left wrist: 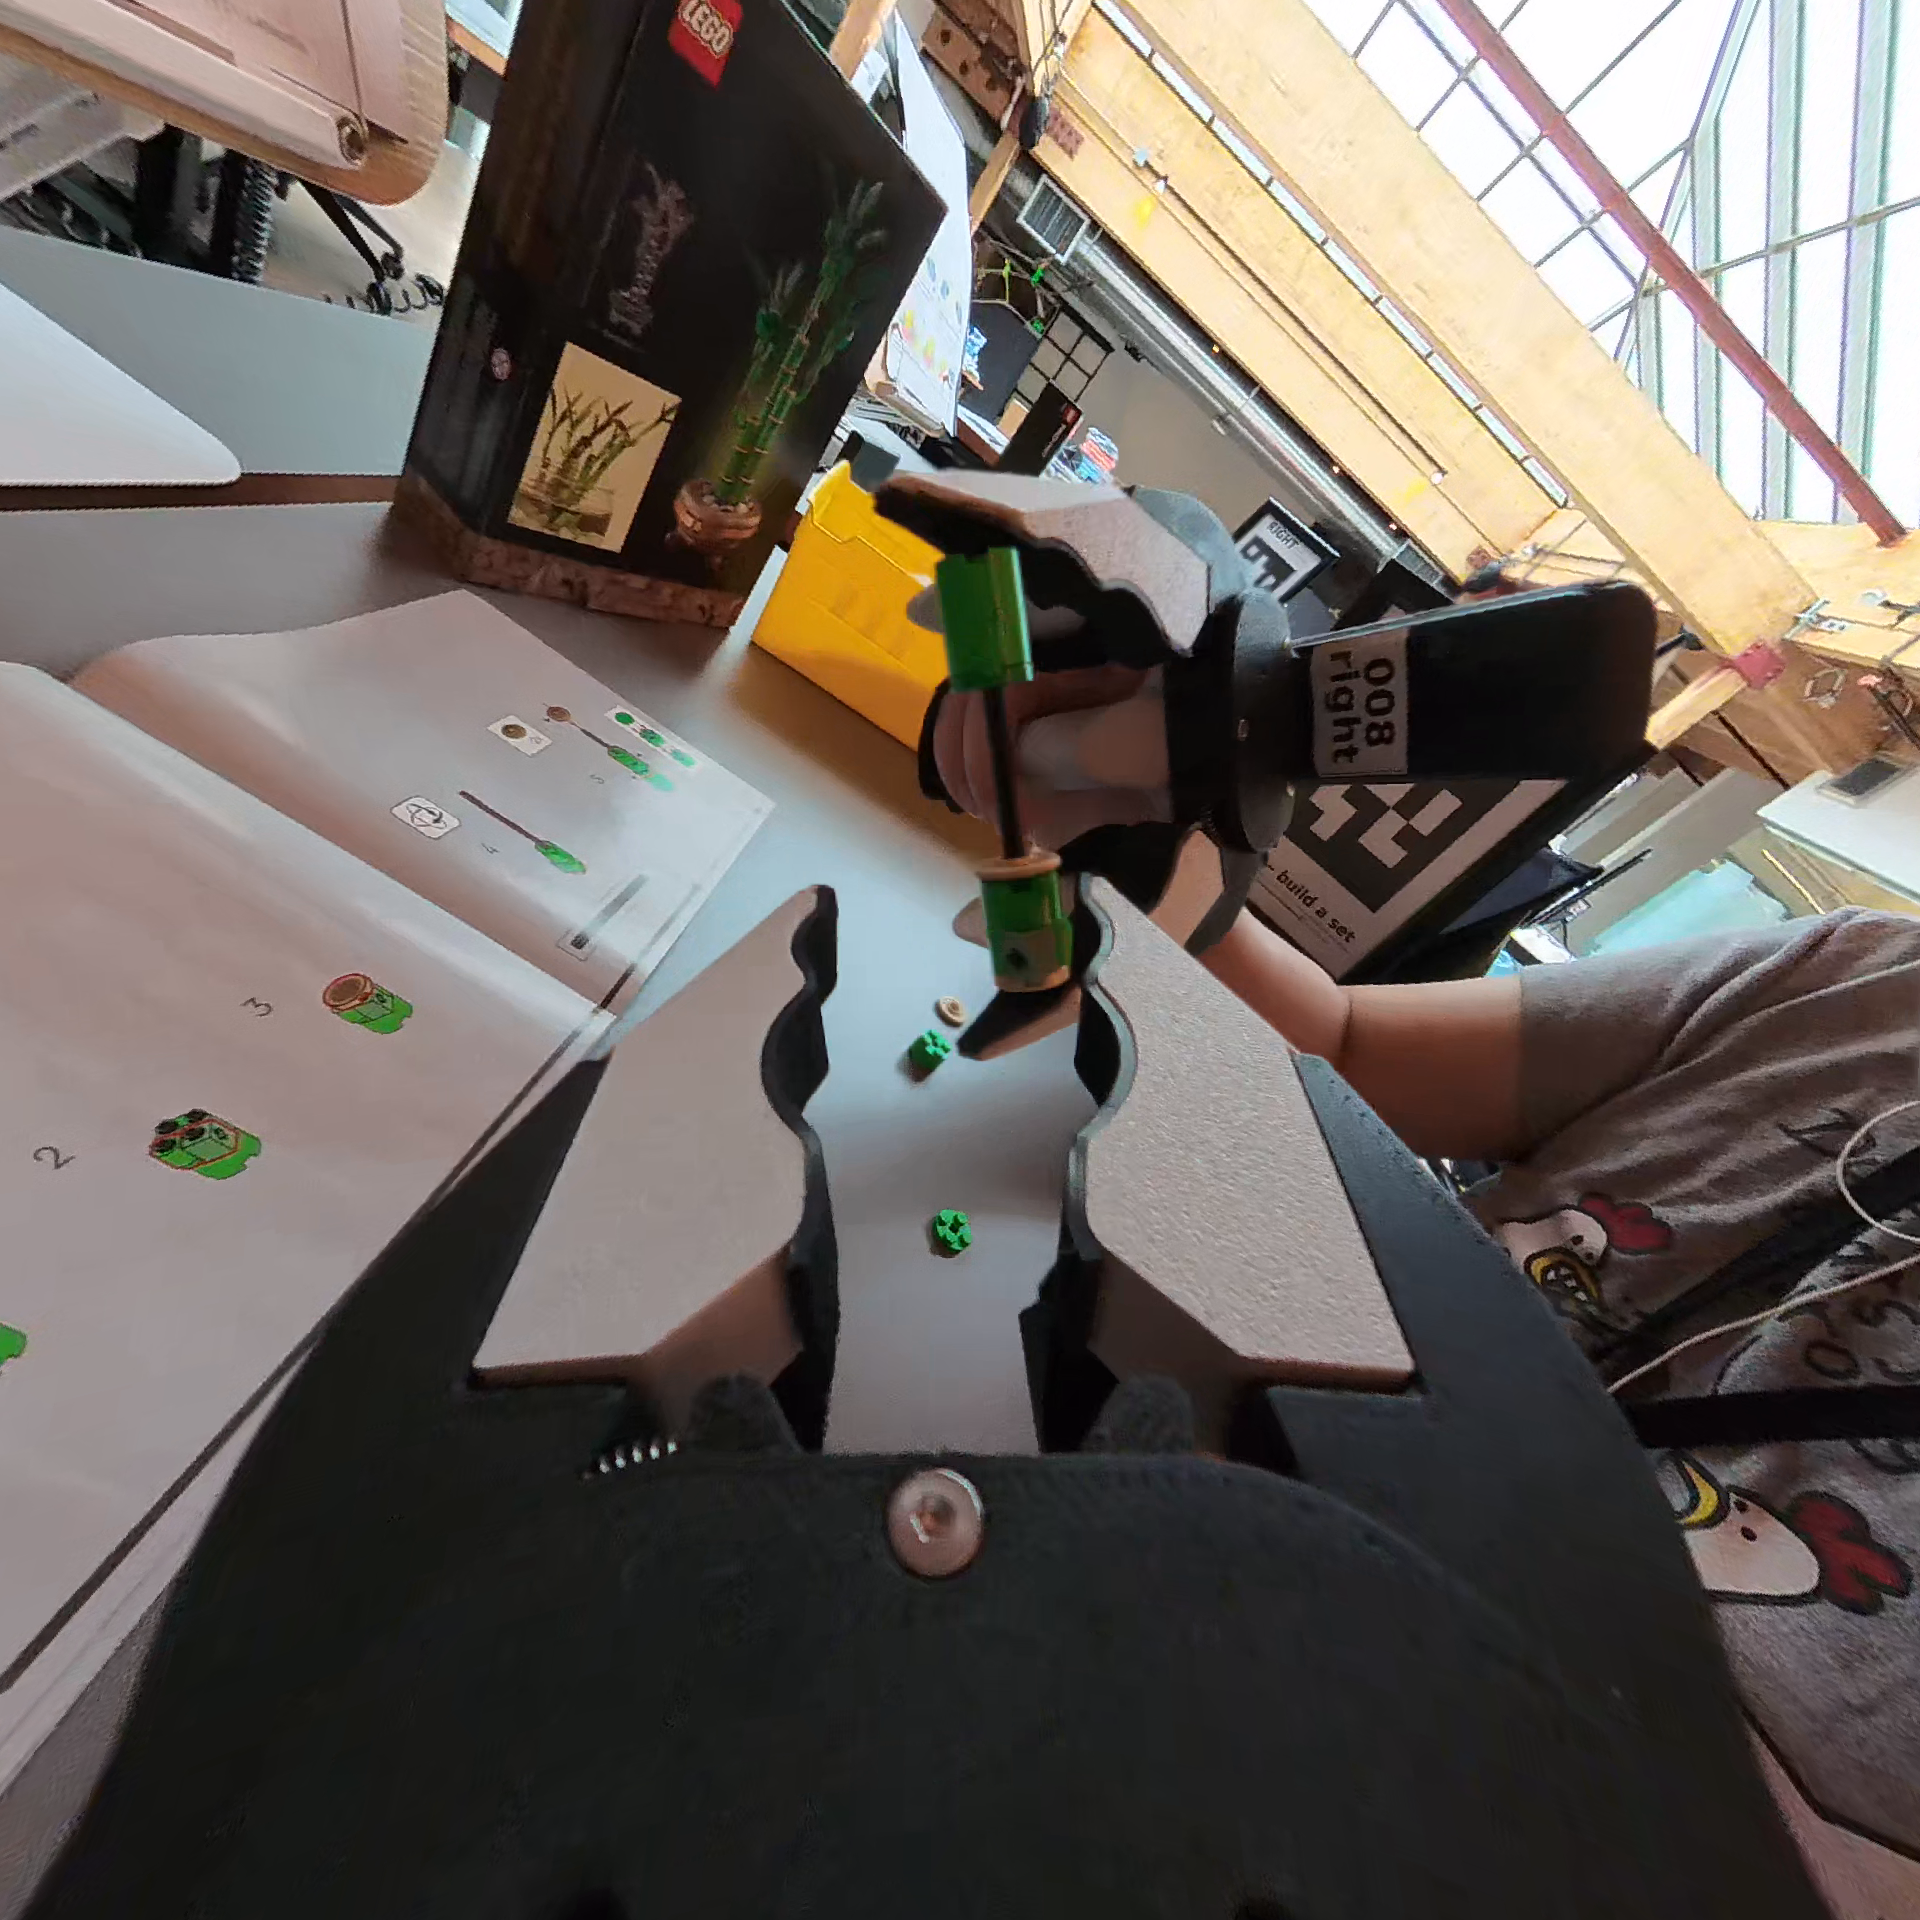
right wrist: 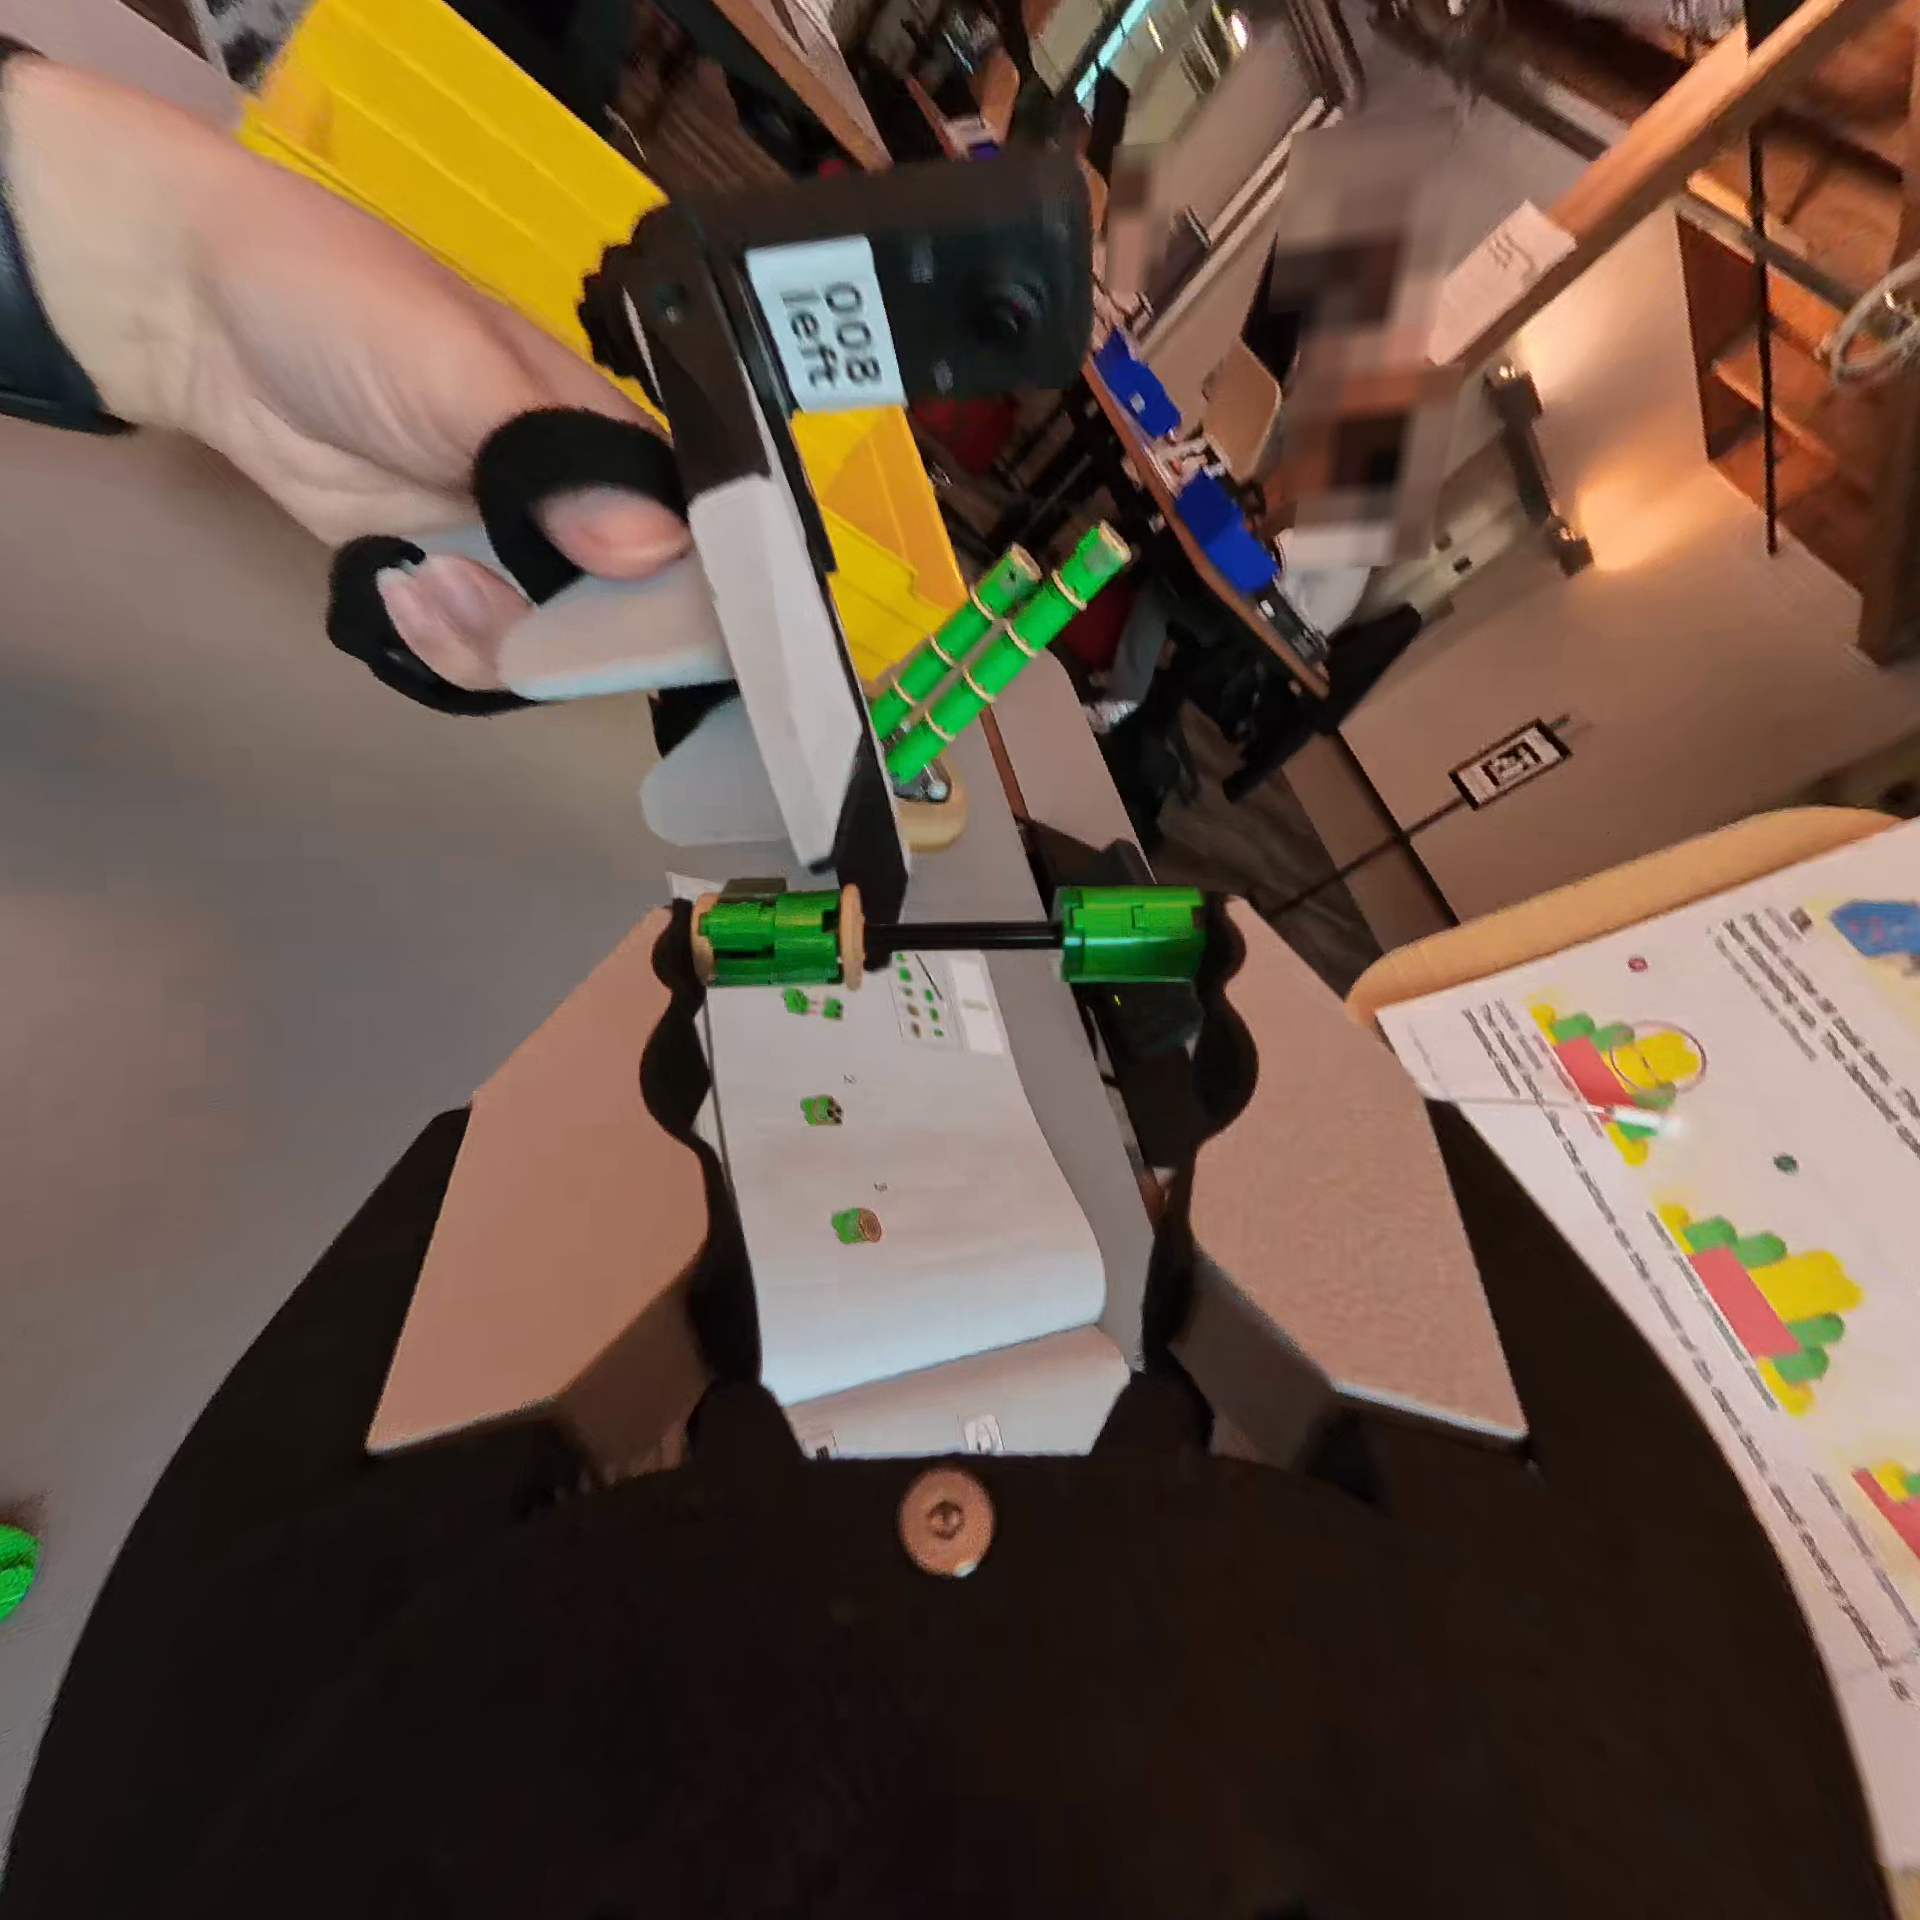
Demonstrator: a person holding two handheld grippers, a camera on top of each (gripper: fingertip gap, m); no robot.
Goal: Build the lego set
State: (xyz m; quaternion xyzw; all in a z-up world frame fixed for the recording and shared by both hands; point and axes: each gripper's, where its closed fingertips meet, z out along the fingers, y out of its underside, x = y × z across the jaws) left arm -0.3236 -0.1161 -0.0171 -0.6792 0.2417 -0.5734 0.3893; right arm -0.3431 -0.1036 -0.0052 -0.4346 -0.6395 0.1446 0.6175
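Note:
My right gripper (right wrist: 951,935) is shut on a bamboo stalk piece, clamped lengthwise between its fingertips. The piece is a black axle (right wrist: 966,935) with a green segment with tan discs (right wrist: 774,935) at one end and a plain green segment (right wrist: 1132,933) at the other. In the left wrist view the same piece (left wrist: 997,769) stands nearly upright in the right gripper (left wrist: 966,774). My left gripper (left wrist: 956,914) is open, its right fingertip beside the lower green segment (left wrist: 1023,930). It holds nothing.
The open instruction booklet (left wrist: 312,935) lies at left, with the set's box (left wrist: 675,312) and a yellow bin (left wrist: 842,603) behind. Two loose green round pieces (left wrist: 928,1049) (left wrist: 951,1231) and a small tan piece (left wrist: 948,1008) lie on the table. Built green stalks (right wrist: 987,644) stand beyond. A printed sheet (right wrist: 1714,1195) lies at right. My two grippers' fingertips are within a few centimetres of each other.

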